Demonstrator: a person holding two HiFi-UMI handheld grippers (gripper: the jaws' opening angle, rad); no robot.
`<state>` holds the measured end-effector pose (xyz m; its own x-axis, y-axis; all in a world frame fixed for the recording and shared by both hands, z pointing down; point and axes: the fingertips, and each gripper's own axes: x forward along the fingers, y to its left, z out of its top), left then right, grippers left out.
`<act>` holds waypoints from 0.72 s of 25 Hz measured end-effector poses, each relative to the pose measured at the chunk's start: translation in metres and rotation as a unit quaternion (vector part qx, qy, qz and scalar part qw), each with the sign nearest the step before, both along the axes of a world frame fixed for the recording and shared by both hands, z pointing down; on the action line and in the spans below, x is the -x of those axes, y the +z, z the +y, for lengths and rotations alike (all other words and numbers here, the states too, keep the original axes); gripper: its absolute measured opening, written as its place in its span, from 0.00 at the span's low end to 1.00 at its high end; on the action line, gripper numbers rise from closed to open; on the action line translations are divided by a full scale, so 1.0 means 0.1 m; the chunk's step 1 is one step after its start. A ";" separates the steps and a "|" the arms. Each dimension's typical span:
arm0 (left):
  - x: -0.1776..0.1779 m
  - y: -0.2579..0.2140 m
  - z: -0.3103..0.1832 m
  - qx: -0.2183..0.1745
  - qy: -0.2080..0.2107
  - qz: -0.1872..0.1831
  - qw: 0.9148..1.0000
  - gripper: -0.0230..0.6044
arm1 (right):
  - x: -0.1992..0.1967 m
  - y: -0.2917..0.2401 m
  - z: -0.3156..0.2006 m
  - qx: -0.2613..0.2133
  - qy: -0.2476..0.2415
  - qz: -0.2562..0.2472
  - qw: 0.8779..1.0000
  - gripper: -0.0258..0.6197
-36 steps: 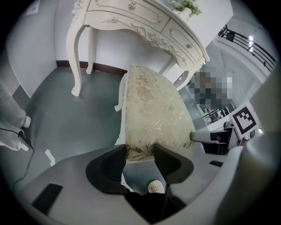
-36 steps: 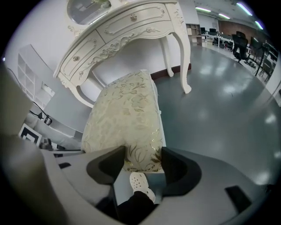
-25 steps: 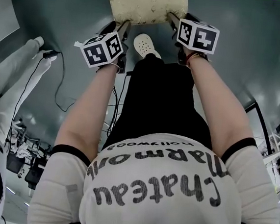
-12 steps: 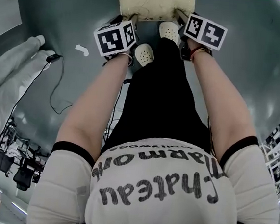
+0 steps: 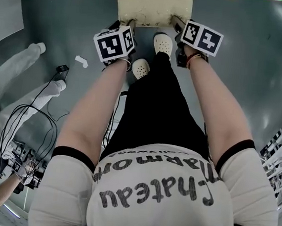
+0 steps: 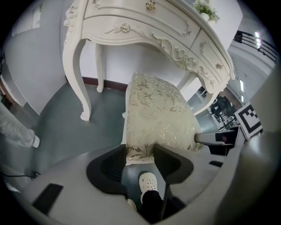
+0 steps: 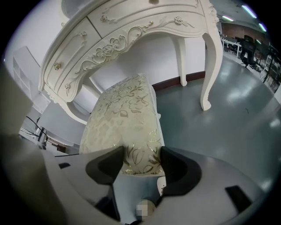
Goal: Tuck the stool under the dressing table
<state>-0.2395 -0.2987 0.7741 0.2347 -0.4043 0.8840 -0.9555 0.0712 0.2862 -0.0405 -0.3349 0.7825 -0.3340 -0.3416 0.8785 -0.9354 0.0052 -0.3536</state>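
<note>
The stool (image 5: 153, 7) has a cream seat with a gold leaf pattern and stands on the grey floor in front of me. My left gripper (image 5: 127, 24) is shut on the near left corner of the seat, and my right gripper (image 5: 176, 23) is shut on the near right corner. In the left gripper view the gripper (image 6: 139, 153) pinches the stool (image 6: 158, 110) by its seat edge. The right gripper (image 7: 140, 159) clamps the stool (image 7: 125, 118) the same way. The white carved dressing table (image 6: 131, 26) (image 7: 131, 35) rises just beyond the stool's far end.
The table's curved legs (image 6: 81, 79) (image 7: 210, 66) stand on either side of the stool's path. The person's white shoes (image 5: 162, 41) (image 5: 140, 68) are right behind the stool. Cables (image 5: 31, 119) and white padded shapes (image 5: 16, 68) lie at the left, with a paper scrap (image 5: 80, 60) on the floor.
The person has stepped forward with both grippers still on the stool. The floor scrap and cables have slid down the picture, and one shoe has come up behind the seat.
</note>
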 end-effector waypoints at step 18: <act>0.06 0.07 -1.05 0.008 0.018 -0.063 0.998 0.36 | 0.11 0.15 -1.14 0.051 -0.063 -0.010 0.997 0.48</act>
